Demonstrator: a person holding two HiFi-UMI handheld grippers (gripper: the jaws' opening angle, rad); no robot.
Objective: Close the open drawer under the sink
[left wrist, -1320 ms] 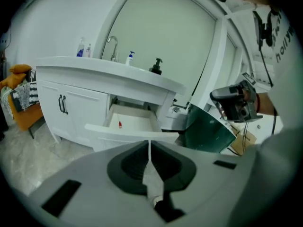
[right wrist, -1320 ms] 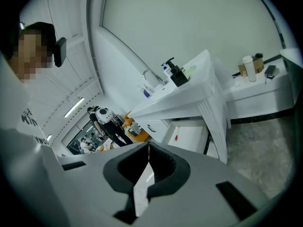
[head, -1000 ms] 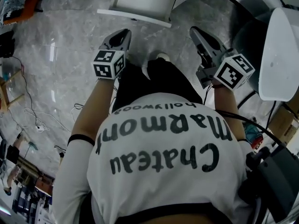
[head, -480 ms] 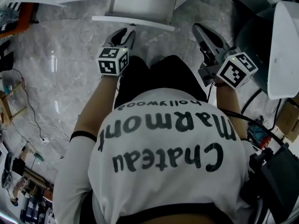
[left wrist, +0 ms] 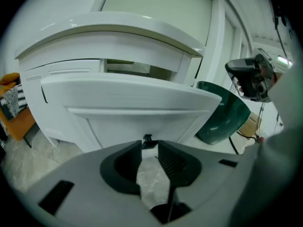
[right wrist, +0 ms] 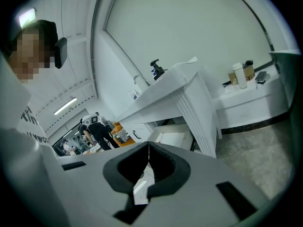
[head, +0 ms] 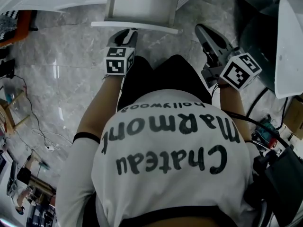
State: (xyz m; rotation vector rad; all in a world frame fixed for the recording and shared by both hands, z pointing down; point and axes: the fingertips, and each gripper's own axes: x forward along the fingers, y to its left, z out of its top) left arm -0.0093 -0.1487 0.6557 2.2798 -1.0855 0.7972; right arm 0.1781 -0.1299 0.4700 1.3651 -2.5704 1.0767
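Note:
The white drawer (head: 142, 4) stands pulled out from the cabinet under the sink, its front edge (head: 135, 26) toward me. In the left gripper view the drawer front (left wrist: 132, 103) fills the middle, below the white sink counter (left wrist: 109, 27). My left gripper (head: 124, 36) is just short of that front, jaws a little apart with nothing between them (left wrist: 150, 145). My right gripper (head: 208, 34) hangs to the right of the drawer, apart from it, shut and holding nothing (right wrist: 148, 145). The right gripper view shows the open drawer (right wrist: 173, 138) from the side.
A dark green bin (left wrist: 222, 112) stands right of the cabinet. A large white fixture (head: 289, 46) is at the far right. Cables (head: 28, 122) trail over the marble floor at left. A faucet (right wrist: 137, 79) and soap bottle (right wrist: 156, 70) sit on the sink.
My left gripper has moved forward and slightly right, up to the drawer's front edge. The right gripper has barely shifted. The drawer is as far out as before.

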